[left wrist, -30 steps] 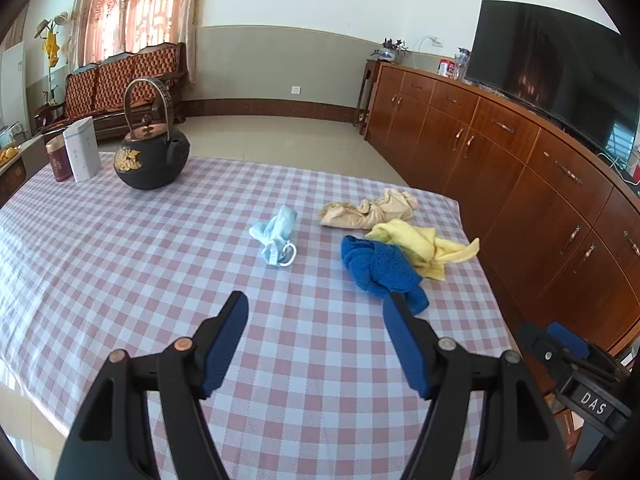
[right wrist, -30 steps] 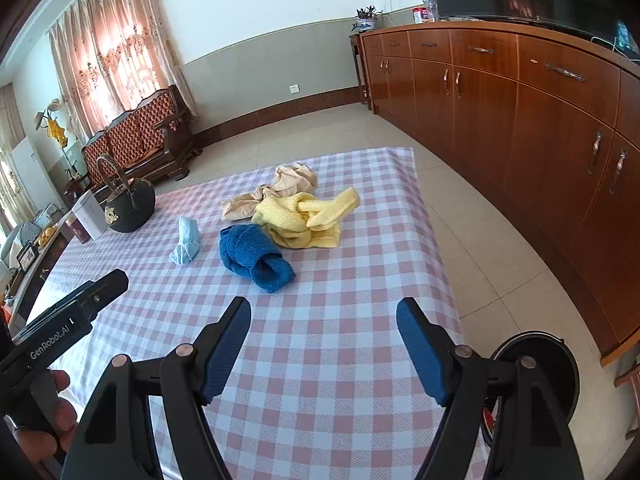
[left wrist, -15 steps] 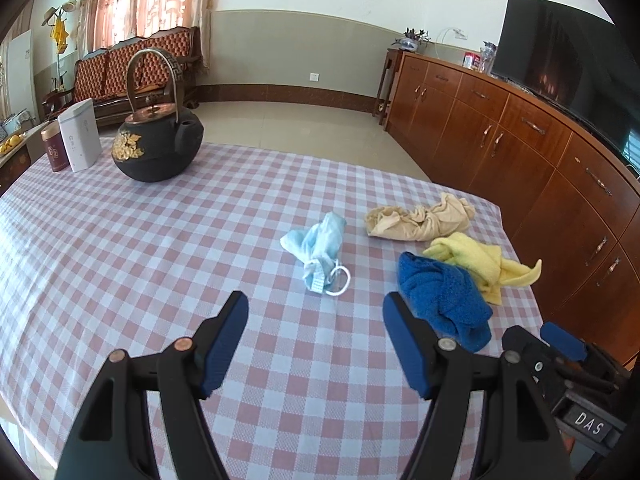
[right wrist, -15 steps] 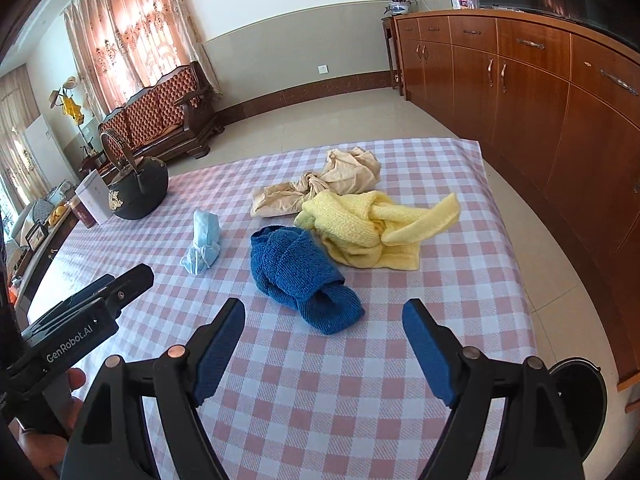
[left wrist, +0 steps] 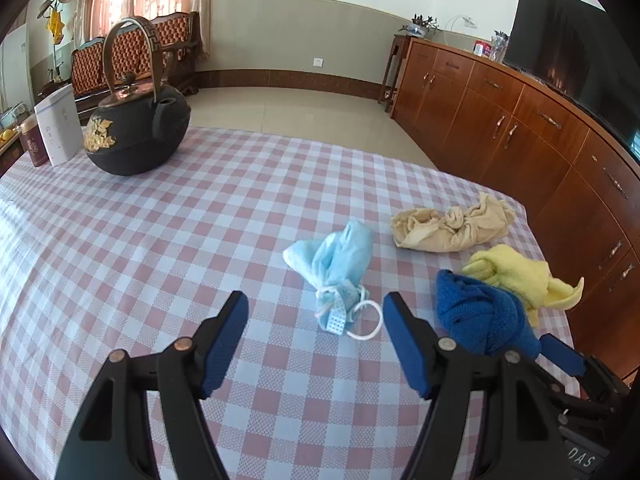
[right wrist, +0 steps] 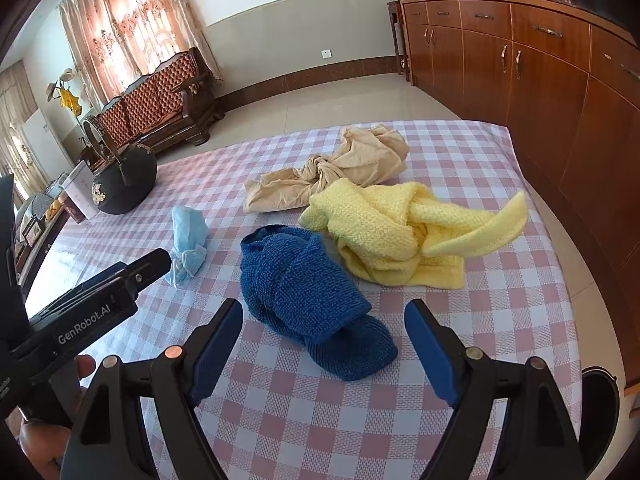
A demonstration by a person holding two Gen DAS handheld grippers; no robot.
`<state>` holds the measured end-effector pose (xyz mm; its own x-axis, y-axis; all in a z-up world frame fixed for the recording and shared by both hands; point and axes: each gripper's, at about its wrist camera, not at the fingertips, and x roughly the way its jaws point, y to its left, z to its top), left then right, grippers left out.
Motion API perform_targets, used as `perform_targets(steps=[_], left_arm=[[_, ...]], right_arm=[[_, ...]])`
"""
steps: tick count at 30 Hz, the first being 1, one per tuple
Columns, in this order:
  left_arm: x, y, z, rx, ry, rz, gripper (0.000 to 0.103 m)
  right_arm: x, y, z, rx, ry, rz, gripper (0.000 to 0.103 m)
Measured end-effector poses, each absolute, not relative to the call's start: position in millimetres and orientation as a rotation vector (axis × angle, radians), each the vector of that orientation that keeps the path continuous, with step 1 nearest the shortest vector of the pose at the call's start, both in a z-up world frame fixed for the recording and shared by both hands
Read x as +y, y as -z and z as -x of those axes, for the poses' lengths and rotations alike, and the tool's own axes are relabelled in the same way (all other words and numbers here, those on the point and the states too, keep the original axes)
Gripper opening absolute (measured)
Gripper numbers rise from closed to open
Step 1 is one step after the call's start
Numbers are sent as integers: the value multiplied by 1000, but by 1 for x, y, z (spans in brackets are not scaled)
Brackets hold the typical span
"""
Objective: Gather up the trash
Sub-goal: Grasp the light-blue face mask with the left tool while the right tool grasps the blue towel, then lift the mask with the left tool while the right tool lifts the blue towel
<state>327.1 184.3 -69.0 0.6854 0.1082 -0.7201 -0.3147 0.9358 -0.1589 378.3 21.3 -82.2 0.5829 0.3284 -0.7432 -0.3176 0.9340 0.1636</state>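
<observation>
**Approach step: both grippers lined up on their targets, nothing picked up yet**

Checked tablecloth (left wrist: 140,240) carries everything. Kettle (left wrist: 136,128) stands far off at 10 o'clock, not part of this job. Yellow towel (right wrist: 400,236) and beige cloth (right wrist: 340,172) lie touching at 12 to 1 o'clock in the right wrist view. Blue towel (right wrist: 304,292) sits just ahead of the right gripper (right wrist: 324,344), whose jaws have just been opening and stand wide, empty, either side of its near end. Crumpled face mask (left wrist: 340,272) lies at 12 o'clock before the left gripper (left wrist: 316,332), jaws apart, empty.

Judgement: reach phase. Next: lower each gripper over its item, then close. Mask's ear loop (left wrist: 366,320) could snag.
</observation>
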Motion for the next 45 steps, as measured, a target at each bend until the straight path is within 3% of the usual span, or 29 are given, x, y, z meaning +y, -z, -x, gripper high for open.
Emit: perform_targets(steps=[9, 12, 15, 18, 19, 20, 23, 41, 43, 45], left_arm=[[186, 82, -347, 808, -230, 274, 71], [186, 86, -352, 817, -226, 268, 71], [187, 88, -353, 825, -226, 284, 64], [189, 89, -355, 831, -223, 288, 49], [189, 90, -356, 837, -221, 289, 37], [189, 90, -357, 841, -222, 288, 32], [188, 88, -352, 825, -220, 287, 29], [160, 66, -280, 796, -130, 297, 27], [155, 66, -273, 799, -123, 299, 27], [150, 66, -268, 801, -115, 300, 27]], right_arm=[[29, 93, -388, 880, -391, -15, 84], [31, 96, -390, 886, -402, -14, 75], [33, 98, -392, 890, -415, -13, 64], [38, 98, -391, 883, -429, -6, 47], [39, 97, -389, 875, -431, 2, 39], [41, 96, -388, 869, -434, 7, 35], [41, 93, -384, 867, -456, 5, 22], [-16, 91, -318, 887, -448, -40, 21], [-25, 92, -312, 891, -444, -60, 25], [-31, 91, -307, 885, -439, -58, 37]])
